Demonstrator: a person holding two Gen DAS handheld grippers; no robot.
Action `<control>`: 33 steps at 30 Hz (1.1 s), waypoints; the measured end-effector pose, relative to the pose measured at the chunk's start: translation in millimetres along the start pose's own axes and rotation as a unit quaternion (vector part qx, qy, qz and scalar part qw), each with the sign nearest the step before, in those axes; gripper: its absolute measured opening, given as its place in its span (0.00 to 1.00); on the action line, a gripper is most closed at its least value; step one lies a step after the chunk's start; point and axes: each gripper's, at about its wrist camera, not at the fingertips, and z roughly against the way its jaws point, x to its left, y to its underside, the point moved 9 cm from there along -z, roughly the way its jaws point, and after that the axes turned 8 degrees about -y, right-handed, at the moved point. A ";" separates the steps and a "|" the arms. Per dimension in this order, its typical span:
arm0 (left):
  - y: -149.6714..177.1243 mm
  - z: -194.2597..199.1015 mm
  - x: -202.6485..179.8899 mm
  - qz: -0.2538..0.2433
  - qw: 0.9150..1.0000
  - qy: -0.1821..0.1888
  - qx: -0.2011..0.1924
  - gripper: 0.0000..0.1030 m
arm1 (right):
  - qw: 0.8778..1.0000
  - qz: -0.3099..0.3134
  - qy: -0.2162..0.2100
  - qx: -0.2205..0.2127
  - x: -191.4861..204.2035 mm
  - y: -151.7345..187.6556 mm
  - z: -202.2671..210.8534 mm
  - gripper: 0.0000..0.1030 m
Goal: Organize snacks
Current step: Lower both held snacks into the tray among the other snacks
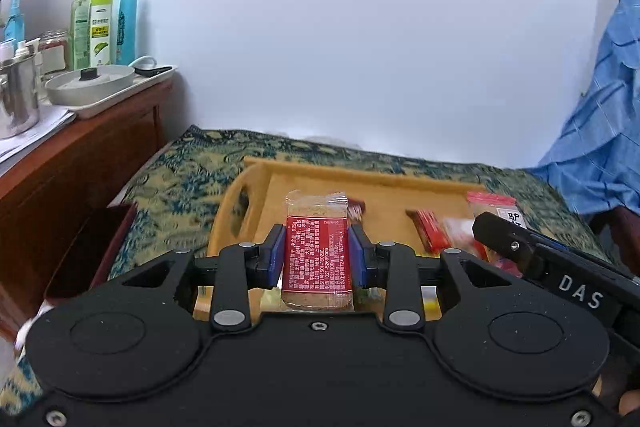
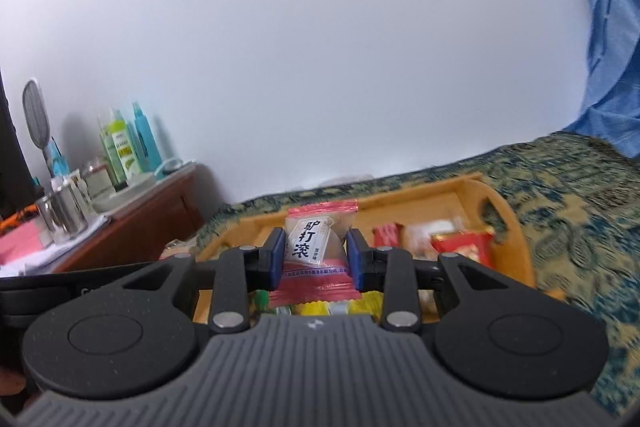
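Observation:
My left gripper (image 1: 317,256) is shut on a red-labelled biscuit pack (image 1: 318,251) and holds it above the wooden tray (image 1: 320,175). My right gripper (image 2: 316,254) is shut on a pink-edged snack pack with black characters (image 2: 314,247), held over the same tray (image 2: 424,192). The right gripper also shows at the right of the left wrist view (image 1: 504,235), with its pack (image 1: 496,205). Several red and yellow wrapped snacks (image 2: 460,245) lie in the tray; some show in the left wrist view (image 1: 436,233).
The tray rests on a green and gold patterned cloth (image 1: 180,179). A wooden cabinet (image 1: 80,163) at the left carries bottles (image 1: 100,27), a steel pot (image 1: 18,99) and a white tray. Blue fabric (image 1: 600,115) hangs at the right. A white wall is behind.

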 end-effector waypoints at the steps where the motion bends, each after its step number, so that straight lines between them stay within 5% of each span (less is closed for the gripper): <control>1: -3.6 -5.8 -0.3 -0.001 1.000 0.000 -0.001 0.31 | 1.000 -0.002 -0.005 -0.002 -1.1 -2.3 -4.6 0.36; 7: -21.4 -48.9 -3.1 -0.006 1.000 0.010 -0.013 0.31 | 1.000 -0.007 -0.029 -0.003 -4.9 -15.7 -41.9 0.36; 16: -23.8 -104.9 -11.0 -0.022 1.000 0.008 0.014 0.31 | 0.998 -0.047 0.000 0.042 -34.8 1.5 -95.4 0.36; 33: 0.8 -139.4 -11.2 -0.057 0.997 -0.013 0.046 0.31 | 0.994 -0.032 0.032 0.100 -51.9 26.9 -118.8 0.36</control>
